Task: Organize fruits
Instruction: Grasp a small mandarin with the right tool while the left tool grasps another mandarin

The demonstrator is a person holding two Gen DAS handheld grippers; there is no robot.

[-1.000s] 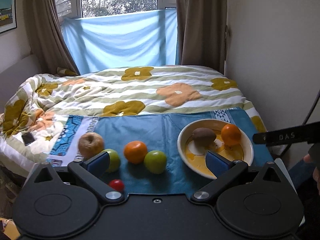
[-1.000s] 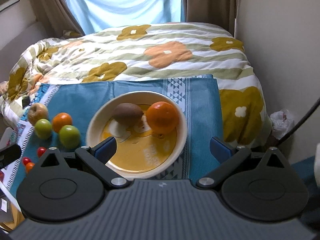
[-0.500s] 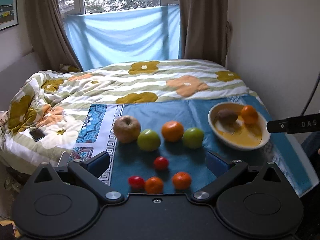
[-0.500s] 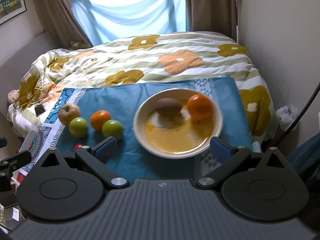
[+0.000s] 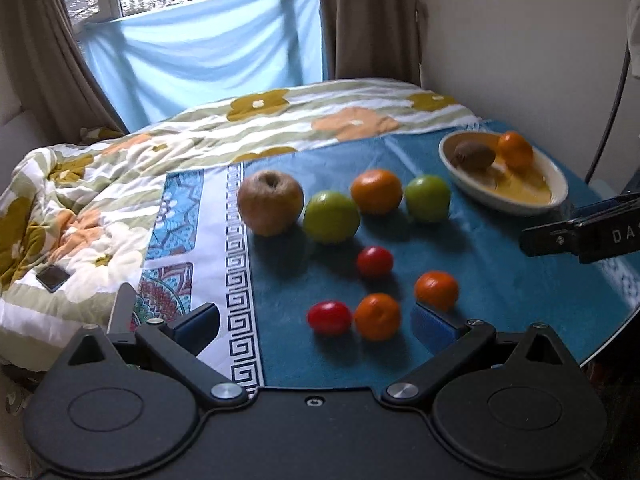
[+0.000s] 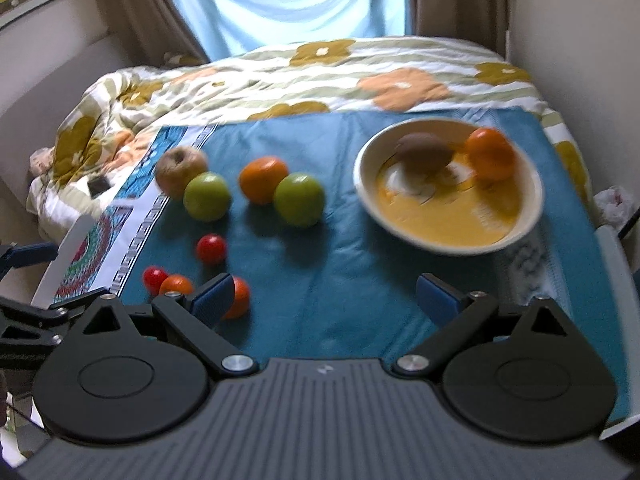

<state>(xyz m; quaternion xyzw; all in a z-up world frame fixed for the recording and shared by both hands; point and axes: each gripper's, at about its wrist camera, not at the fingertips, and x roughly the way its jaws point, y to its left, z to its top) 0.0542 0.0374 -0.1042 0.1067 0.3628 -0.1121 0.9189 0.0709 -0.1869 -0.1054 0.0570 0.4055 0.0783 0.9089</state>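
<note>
While both the left gripper (image 5: 316, 322) and right gripper (image 6: 324, 296) gape empty, the bowl (image 6: 520, 224) sits upper right holding a kiwi (image 6: 424, 152).

Teal cloth (image 5: 500, 264) w/ Greek-key border, yellow bowl (image 5: 516, 204), floral quilt (image 5: 280, 116), green apples (image 5: 331, 217).

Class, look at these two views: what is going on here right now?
A person is sorting fruit on a teal cloth over a bed. The left tool and right tool both hang open and empty above the cloth. The bowl holds a kiwi and an orange. Loose on the cloth lie a brown apple, two green fruits, another orange, two small oranges and two red tomatoes.
</note>
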